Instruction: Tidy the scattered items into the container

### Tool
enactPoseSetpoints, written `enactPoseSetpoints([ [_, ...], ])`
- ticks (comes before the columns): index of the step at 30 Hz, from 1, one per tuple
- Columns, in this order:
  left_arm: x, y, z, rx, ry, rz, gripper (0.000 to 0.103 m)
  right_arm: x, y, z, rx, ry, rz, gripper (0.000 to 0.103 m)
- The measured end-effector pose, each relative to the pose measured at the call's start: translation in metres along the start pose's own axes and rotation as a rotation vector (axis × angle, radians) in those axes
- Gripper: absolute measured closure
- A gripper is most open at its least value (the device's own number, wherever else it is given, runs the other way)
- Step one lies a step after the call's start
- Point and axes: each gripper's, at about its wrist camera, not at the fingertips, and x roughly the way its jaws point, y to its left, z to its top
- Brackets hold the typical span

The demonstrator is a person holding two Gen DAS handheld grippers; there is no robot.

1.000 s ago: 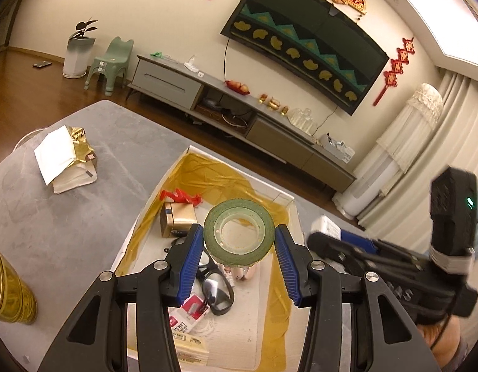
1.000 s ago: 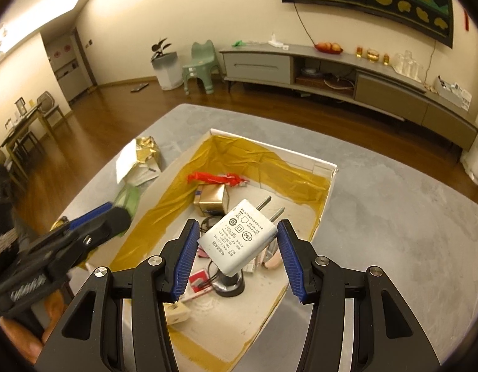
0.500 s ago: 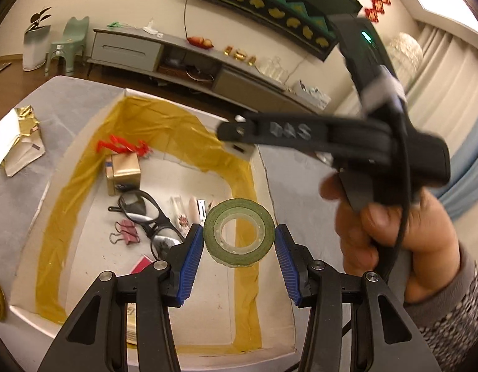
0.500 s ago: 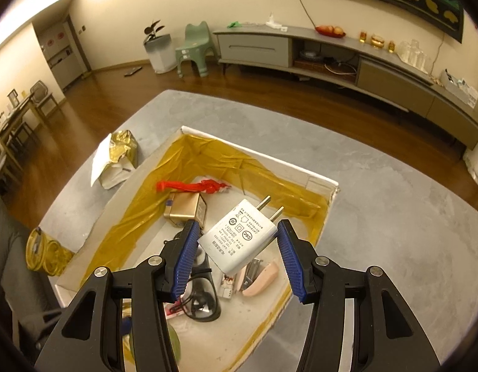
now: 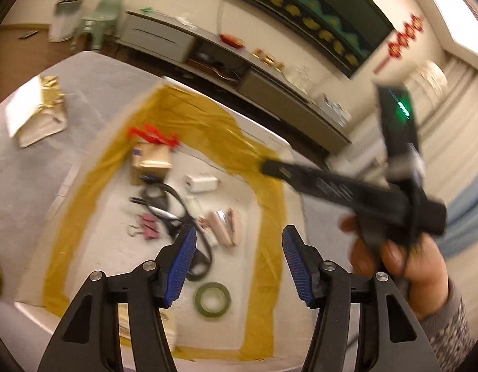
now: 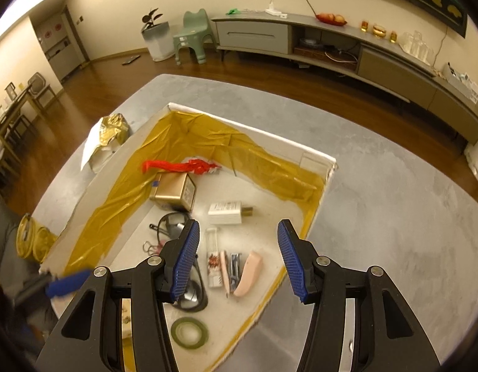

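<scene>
My left gripper (image 5: 239, 262) wide, empty. Right gripper (image 6: 235, 257) wide, empty. Tape (image 6: 189, 332) flat on box (image 6: 319, 155) floor, near corner. Charger (image 6: 225, 213) further in, beside gold tin (image 6: 173, 191); glasses (image 6: 176, 226), clips between. Gold packet (image 6: 110, 136) beyond box on bench (image 6: 394, 217): stray. Risk: grippers close together over box, could knock each other or wall on withdrawal. Charger label unreadable.

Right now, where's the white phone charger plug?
The white charger plug lies on the floor of the box, right of the gold tin and beyond the glasses; the right gripper is open above it.
</scene>
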Motion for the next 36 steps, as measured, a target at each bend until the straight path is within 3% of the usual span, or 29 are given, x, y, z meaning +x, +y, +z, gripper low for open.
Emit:
enactPoseSetpoints([
  [4,-0.014,0.024,0.009,-0.096,-0.050,0.013,0.044,-0.011,0.013,-0.011,-0.036,0.007,-0.006,0.047],
  [7,-0.018,0.027,0.011,-0.107,-0.060,0.011,0.044,-0.020,0.031,-0.023,-0.112,0.014,-0.035,0.047],
  [13,-0.020,0.016,0.010,-0.065,-0.065,0.019,0.044,-0.038,0.056,-0.048,-0.219,0.013,-0.097,0.047],
  [19,-0.037,-0.005,0.005,0.013,-0.103,0.045,0.044,-0.061,0.059,-0.068,-0.235,0.001,-0.171,0.047],
  [25,-0.062,-0.016,-0.007,0.074,-0.138,0.073,0.044,-0.071,0.067,-0.092,-0.248,0.061,-0.121,0.047],
  [30,-0.076,-0.024,-0.020,0.117,-0.151,0.084,0.044,-0.075,0.087,-0.114,-0.302,0.089,-0.135,0.048],
  [36,-0.090,-0.027,-0.025,0.140,-0.177,0.095,0.044,-0.090,0.103,-0.125,-0.322,0.065,-0.118,0.049],
])
